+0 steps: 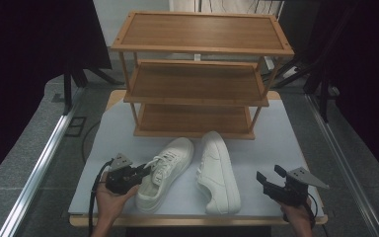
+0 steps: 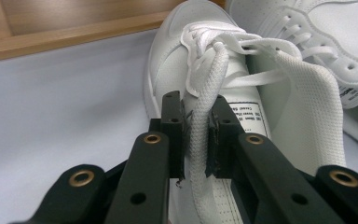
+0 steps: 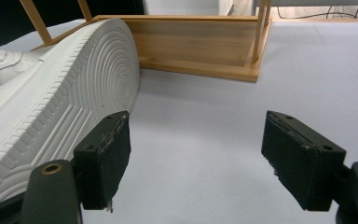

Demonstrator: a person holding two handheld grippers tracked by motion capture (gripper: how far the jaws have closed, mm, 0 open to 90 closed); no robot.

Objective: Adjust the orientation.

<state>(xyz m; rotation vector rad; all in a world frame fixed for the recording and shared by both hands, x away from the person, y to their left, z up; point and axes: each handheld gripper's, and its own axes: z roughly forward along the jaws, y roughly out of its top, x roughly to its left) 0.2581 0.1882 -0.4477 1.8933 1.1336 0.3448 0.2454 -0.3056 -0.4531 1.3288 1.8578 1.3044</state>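
Two white sneakers lie on the grey table (image 1: 281,138) in front of a three-shelf wooden rack (image 1: 197,74). The left sneaker (image 1: 170,165) stands upright with its toe toward the rack. My left gripper (image 1: 145,172) is shut on that sneaker's padded mesh collar (image 2: 200,140), the jaws pinching the rim from both sides (image 2: 196,112). The right sneaker (image 1: 219,173) lies on its side, its ribbed sole (image 3: 74,84) facing my right gripper (image 1: 270,174). That gripper (image 3: 196,135) stands open just right of the sole, nothing between its pads.
The rack's bottom shelf (image 3: 200,46) sits just behind the sneakers, its frame (image 2: 74,35) close to the left sneaker's toe. Bare table surface lies right of the right sneaker. Dark curtains and stand legs surround the table on the floor.
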